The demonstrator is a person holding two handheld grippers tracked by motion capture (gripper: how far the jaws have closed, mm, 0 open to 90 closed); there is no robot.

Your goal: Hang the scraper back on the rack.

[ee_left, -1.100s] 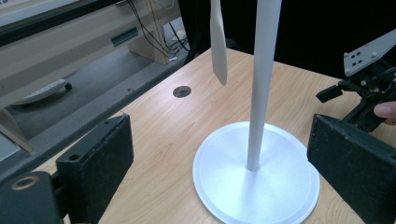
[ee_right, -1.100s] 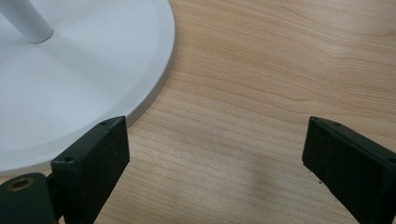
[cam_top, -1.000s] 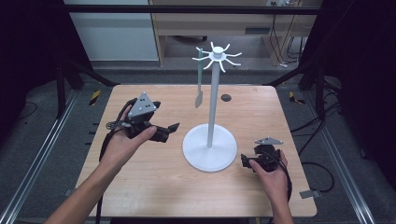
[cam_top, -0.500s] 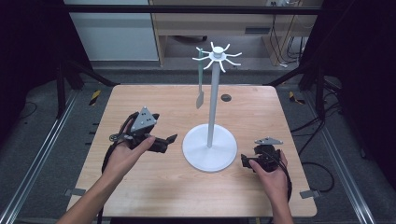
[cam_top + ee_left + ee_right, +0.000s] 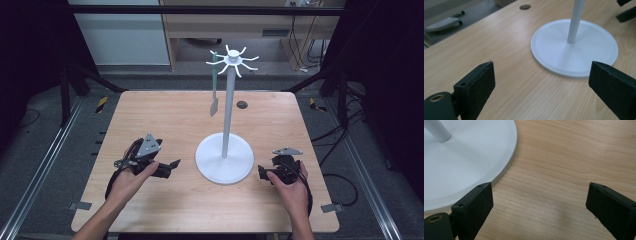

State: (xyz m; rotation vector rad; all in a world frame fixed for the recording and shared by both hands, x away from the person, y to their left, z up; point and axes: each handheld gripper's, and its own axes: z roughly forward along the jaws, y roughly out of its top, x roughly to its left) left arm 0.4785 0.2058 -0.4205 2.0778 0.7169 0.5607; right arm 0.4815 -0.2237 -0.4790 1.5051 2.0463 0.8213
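Both grippers sat empty on the counter, jaws wide apart. White rack stood upright mid-counter: at 3 o'clock from my left gripper, 9 o'clock from my right gripper, which was nearer its round base. One grey spatula hung from a top hook.

a light wooden table has a small dark round hole near its far edge. metal rails run along the grey floor on both sides. beyond the table stand a wooden cabinet and loose cables.
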